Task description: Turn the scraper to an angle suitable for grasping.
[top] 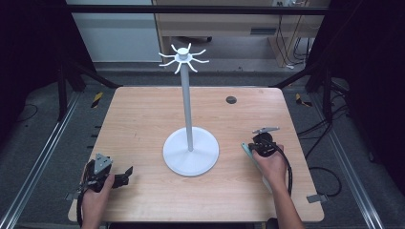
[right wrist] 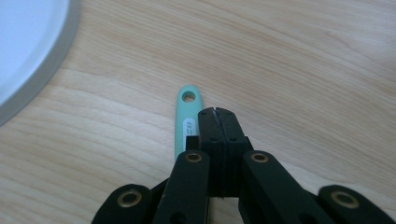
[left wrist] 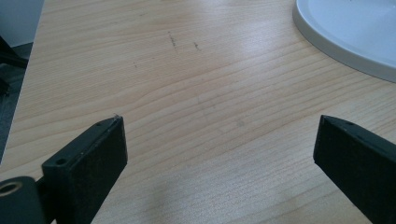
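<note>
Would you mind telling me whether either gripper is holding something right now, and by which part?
Nothing is held. The left gripper is open over bare table; the right gripper is shut on itself, beside the mint-green handle lying flat.

You've got a mint-green handle [right wrist: 187,116] lying flat on the wood tabletop, near the white stand's round base. Slim plastic strip w/ a rounded tip, a small hang hole thru it and a white label patch just behind. Rest of it's hidden, can't tell what tool.
</note>
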Action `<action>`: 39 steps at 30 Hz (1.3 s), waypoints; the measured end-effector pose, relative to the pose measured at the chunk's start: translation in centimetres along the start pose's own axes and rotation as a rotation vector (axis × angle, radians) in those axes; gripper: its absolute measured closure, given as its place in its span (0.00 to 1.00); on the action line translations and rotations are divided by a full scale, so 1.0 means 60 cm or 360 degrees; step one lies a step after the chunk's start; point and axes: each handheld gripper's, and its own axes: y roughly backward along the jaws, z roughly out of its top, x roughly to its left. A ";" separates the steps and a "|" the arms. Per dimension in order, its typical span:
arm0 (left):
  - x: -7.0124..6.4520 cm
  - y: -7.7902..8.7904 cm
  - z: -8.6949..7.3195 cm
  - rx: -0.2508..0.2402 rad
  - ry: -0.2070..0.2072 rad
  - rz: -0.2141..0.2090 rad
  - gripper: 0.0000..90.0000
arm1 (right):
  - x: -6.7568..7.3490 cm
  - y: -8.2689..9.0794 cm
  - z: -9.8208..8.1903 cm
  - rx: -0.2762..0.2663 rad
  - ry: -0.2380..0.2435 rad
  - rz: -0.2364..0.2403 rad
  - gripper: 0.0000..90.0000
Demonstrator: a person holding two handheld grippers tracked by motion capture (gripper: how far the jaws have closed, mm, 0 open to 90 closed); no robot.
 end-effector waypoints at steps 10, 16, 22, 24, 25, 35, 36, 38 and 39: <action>0.002 -0.001 -0.001 0.0017 -0.0002 -0.0015 0.03 | 0.036 0.002 -0.001 0.0015 0.0089 0.0078 1.00; 0.005 0.000 -0.001 0.0014 0.0009 -0.0012 0.03 | 0.066 0.012 -0.011 0.0009 0.0143 0.0126 1.00; 0.006 0.000 -0.001 0.0018 0.0012 -0.0013 0.03 | 0.087 0.020 -0.017 0.0023 0.0187 0.0189 1.00; 0.006 0.000 -0.001 0.0017 0.0018 -0.0010 0.03 | 0.090 0.021 -0.016 0.0033 0.0190 0.0197 1.00; 0.006 0.000 -0.001 0.0017 0.0018 -0.0010 0.03 | 0.090 0.021 -0.016 0.0033 0.0190 0.0197 1.00; 0.008 0.001 -0.002 0.0016 0.0022 -0.0006 0.03 | 0.080 0.040 0.008 0.0054 0.0236 0.0144 1.00; 0.009 0.002 -0.002 0.0020 0.0021 -0.0008 0.03 | 0.079 0.041 0.010 0.0075 0.0239 0.0135 0.99; 0.009 0.001 -0.002 0.0019 0.0024 -0.0009 0.03 | 0.078 0.040 0.013 0.0118 0.0231 0.0153 0.96; 0.010 0.001 -0.002 0.0020 0.0023 -0.0010 0.03 | 0.078 0.039 0.014 0.0130 0.0252 0.0148 0.95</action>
